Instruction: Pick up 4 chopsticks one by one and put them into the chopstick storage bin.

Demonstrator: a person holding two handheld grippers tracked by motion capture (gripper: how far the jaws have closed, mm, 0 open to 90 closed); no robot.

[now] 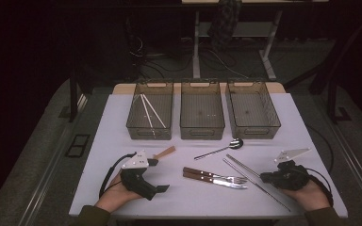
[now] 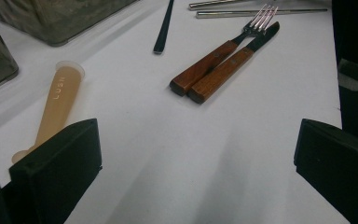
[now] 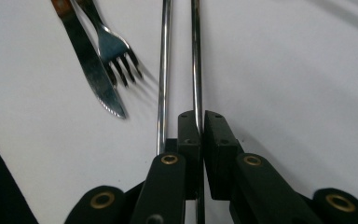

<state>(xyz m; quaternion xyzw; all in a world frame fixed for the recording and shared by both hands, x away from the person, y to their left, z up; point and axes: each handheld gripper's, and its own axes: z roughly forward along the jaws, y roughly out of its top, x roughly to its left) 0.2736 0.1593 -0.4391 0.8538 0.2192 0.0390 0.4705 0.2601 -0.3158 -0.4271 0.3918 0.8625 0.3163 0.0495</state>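
Two long metal chopsticks lie side by side at the table's right front. My right gripper is shut on the near end of one metal chopstick, pinched between its jaws; the other chopstick runs just beside the left jaw. Left of them lie a wooden-handled knife and fork, close together. My left gripper rests low at the left front, open, its jaws wide apart over bare table.
Three clear bins stand in a row at the back: the left bin holds white chopsticks, the middle bin and right bin hold nothing I can see. A metal spoon and a tan plastic stick lie before them.
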